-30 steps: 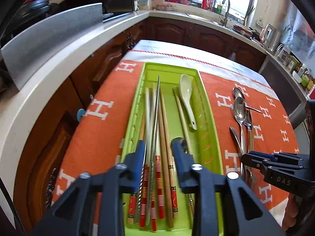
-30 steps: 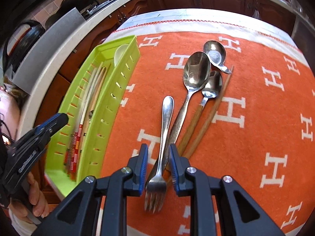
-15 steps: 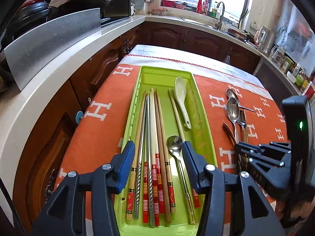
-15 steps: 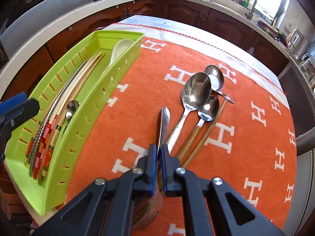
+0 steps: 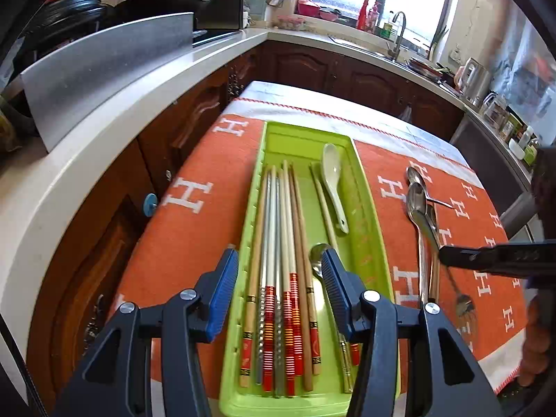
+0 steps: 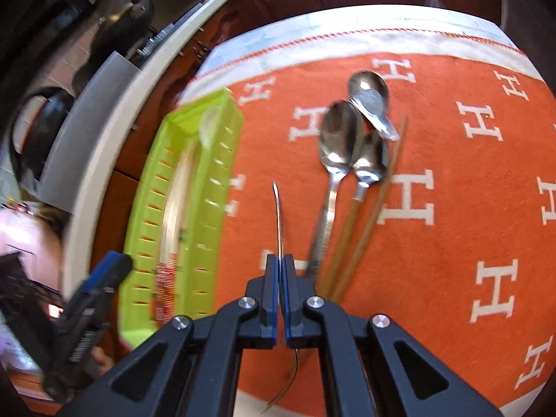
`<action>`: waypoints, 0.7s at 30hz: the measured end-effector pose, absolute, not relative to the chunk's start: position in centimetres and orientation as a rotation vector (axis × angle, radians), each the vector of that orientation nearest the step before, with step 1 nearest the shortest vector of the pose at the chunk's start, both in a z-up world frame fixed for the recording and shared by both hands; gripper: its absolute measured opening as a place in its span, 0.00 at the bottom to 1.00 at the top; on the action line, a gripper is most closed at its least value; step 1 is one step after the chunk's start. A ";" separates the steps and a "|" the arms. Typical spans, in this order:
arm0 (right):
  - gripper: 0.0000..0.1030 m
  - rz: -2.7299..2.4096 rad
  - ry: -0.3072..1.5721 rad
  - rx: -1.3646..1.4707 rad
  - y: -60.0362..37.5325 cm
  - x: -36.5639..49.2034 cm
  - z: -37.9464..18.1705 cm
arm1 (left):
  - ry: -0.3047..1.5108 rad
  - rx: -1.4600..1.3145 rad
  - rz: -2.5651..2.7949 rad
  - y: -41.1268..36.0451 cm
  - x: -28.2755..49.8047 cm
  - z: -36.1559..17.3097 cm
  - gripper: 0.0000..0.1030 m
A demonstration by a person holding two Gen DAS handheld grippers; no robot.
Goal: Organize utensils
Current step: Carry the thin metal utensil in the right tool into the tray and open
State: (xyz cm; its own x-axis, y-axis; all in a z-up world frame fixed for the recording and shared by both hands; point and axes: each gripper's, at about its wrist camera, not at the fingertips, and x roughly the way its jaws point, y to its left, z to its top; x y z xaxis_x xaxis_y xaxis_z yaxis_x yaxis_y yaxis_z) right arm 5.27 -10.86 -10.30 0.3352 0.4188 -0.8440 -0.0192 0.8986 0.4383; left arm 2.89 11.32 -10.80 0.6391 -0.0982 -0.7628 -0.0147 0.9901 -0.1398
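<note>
My left gripper (image 5: pixel 278 260) hangs open over the near end of the green tray (image 5: pixel 368 215). Nothing is between its pads. Several chopsticks (image 5: pixel 281 229), a white ceramic spoon (image 5: pixel 332 173) and a metal spoon (image 5: pixel 318 260) lie in the tray below it. My right gripper (image 6: pixel 280 260) is shut on a metal fork (image 6: pixel 279 215), seen edge-on and lifted off the orange cloth. In the left wrist view the fork's tines (image 5: pixel 464 307) dangle under that gripper. A large spoon (image 6: pixel 337 139), two smaller spoons (image 6: pixel 370 160) and a wooden chopstick (image 6: pixel 375 208) lie on the cloth.
The orange cloth with white H letters (image 6: pixel 451 139) covers the table, and the tray sits at its left edge. A white counter (image 5: pixel 104 146) with dark cabinets runs along the left. A person's hand (image 5: pixel 531 347) holds the right gripper at the table's near right corner.
The right gripper closed on the fork, lifted it off the cloth and rolled it edge-on. The left gripper's jaws widened from close around the chopsticks and drew back a little.
</note>
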 end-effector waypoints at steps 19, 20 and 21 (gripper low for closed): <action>0.02 0.347 1.250 0.349 -1.6 10.2 -10.2 | 0.947 -0.106 0.166 14.4 3.3 -10.5 0.68; 0.02 0.346 1.257 0.328 -1.4 10.1 -10.4 | 0.948 -0.106 0.169 14.4 3.4 -10.6 0.69; 0.02 0.349 1.265 0.300 -1.1 9.9 -10.7 | 0.950 -0.105 0.172 14.4 3.5 -10.7 0.69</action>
State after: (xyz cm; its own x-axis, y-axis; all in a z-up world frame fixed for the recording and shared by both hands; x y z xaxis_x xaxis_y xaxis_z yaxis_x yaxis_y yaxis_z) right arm 9.94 -1.11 -10.69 0.2614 0.4152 -0.8714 -0.0901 0.9093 0.4062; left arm 3.55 14.42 -10.68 0.5691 0.0999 -0.8162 -0.1924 0.9812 -0.0140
